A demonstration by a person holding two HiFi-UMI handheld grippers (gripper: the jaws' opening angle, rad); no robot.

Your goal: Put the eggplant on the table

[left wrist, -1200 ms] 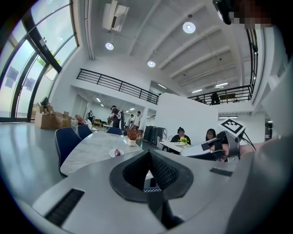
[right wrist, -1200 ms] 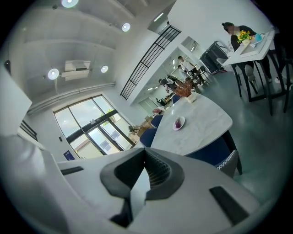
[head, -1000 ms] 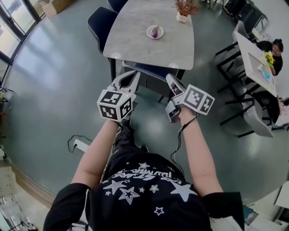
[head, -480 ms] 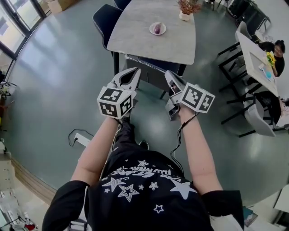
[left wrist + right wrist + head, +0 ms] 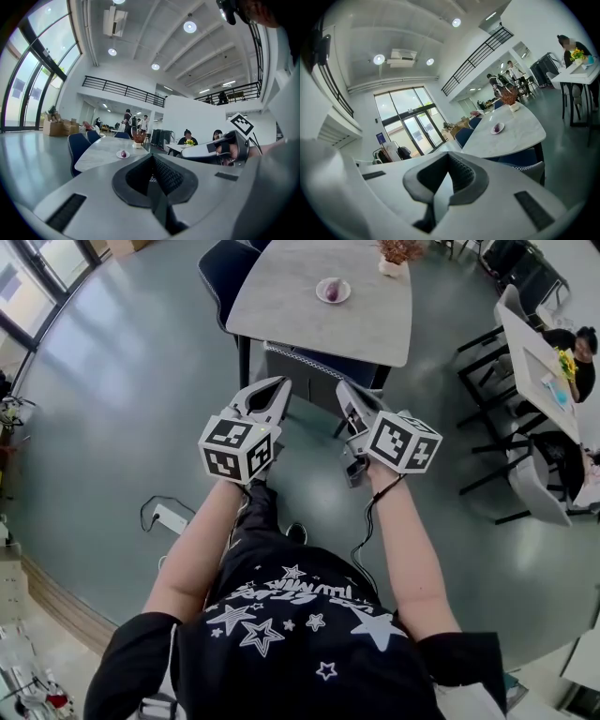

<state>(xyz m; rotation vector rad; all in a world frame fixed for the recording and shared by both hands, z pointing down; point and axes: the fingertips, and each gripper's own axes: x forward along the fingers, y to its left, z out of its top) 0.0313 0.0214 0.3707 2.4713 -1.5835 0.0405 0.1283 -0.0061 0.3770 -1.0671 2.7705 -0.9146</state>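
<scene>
A small purple eggplant (image 5: 334,289) lies on a white plate (image 5: 343,297) on the grey marble table (image 5: 300,315), far ahead of both grippers. My left gripper (image 5: 278,383) is shut and empty, held above the floor short of the table's near edge. The right gripper (image 5: 342,388) beside it is also shut and empty. The left gripper view shows the eggplant (image 5: 123,153) small and distant beyond the closed jaws, with the right gripper (image 5: 213,149) alongside. In the right gripper view the eggplant (image 5: 498,126) sits on the table past the closed jaws.
A dark blue chair (image 5: 314,369) is tucked under the table's near edge and another (image 5: 223,268) stands at its left. A potted plant (image 5: 397,253) sits on the table's far end. A power strip (image 5: 171,518) lies on the floor. More tables and a seated person (image 5: 574,345) are at the right.
Both grippers have edged forward toward the table. The right gripper has rolled, so more of its marker cube's top face shows. Both stay shut.
</scene>
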